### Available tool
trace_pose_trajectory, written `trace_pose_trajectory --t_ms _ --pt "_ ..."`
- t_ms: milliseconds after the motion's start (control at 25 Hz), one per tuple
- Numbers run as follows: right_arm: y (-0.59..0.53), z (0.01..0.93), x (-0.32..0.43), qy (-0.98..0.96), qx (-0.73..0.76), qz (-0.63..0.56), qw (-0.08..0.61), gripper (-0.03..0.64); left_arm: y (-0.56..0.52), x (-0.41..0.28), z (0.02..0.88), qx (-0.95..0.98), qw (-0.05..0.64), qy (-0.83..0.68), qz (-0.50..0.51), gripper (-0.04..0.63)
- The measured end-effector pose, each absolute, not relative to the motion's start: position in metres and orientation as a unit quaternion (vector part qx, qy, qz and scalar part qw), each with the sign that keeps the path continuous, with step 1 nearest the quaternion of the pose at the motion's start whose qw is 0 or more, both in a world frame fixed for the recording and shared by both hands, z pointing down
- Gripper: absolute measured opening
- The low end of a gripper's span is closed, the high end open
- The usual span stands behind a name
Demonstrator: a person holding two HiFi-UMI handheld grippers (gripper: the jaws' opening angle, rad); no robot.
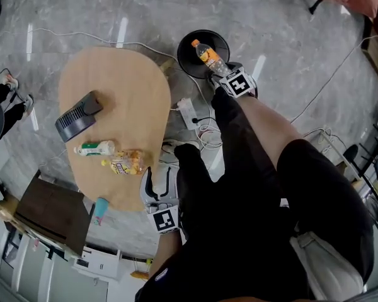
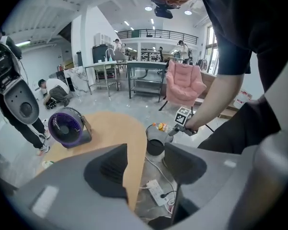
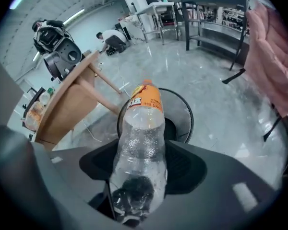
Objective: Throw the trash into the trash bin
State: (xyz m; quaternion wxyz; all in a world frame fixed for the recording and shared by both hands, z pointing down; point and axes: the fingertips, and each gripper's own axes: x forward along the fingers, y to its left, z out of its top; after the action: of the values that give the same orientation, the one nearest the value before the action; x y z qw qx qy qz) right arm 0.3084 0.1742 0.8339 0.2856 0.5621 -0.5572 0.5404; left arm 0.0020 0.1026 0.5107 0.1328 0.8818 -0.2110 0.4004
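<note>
A clear plastic bottle (image 1: 206, 54) with an orange label and cap sticks out of my right gripper (image 1: 219, 75), which is shut on its lower body. It hangs over the round black trash bin (image 1: 184, 58) on the floor. In the right gripper view the bottle (image 3: 143, 128) points cap-first at the bin (image 3: 185, 111) below the right gripper (image 3: 141, 163). My left gripper (image 1: 159, 178) is open and empty by the near edge of the oval wooden table (image 1: 123, 87). More trash lies on the table: a green-and-white bottle (image 1: 96, 148) and a yellow packet (image 1: 126, 162).
A dark desk fan (image 1: 79, 115) sits on the table. A white power strip (image 1: 189, 112) and cables lie on the floor between table and bin. A blue item (image 1: 101, 207) lies by the table's near end. In the left gripper view, people, desks and a pink chair (image 2: 184, 83) fill the room behind.
</note>
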Motion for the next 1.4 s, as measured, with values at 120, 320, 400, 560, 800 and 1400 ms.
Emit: trace_pose_trajectory --t_ms 120,320,400,560,800,1400 --pt "0.182 0.866 0.304 -0.551 0.522 0.559 0.333 0.313 0.108 -0.001 0.519 0.874 0.145 -0.212 0.412 0.250" --pt "0.185 0.905 0.299 -0.510 0.490 0.610 0.358 0.313 0.101 -0.023 0.533 0.859 0.160 -0.236 0.426 0.250" --pt "0.179 0.918 0.294 -0.493 0.485 0.637 0.341 0.313 0.099 -0.030 0.538 0.854 0.168 -0.251 0.425 0.250" --pt "0.160 0.933 0.291 -0.479 0.472 0.652 0.350 0.314 0.105 -0.035 0.545 0.851 0.182 -0.262 0.417 0.250" --pt "0.136 0.957 0.292 -0.449 0.434 0.688 0.369 0.314 0.114 -0.043 0.555 0.843 0.206 -0.270 0.416 0.250" --pt "0.122 0.975 0.293 -0.518 0.429 0.587 0.451 0.374 0.116 -0.063 0.587 0.842 0.225 -0.269 0.409 0.250"
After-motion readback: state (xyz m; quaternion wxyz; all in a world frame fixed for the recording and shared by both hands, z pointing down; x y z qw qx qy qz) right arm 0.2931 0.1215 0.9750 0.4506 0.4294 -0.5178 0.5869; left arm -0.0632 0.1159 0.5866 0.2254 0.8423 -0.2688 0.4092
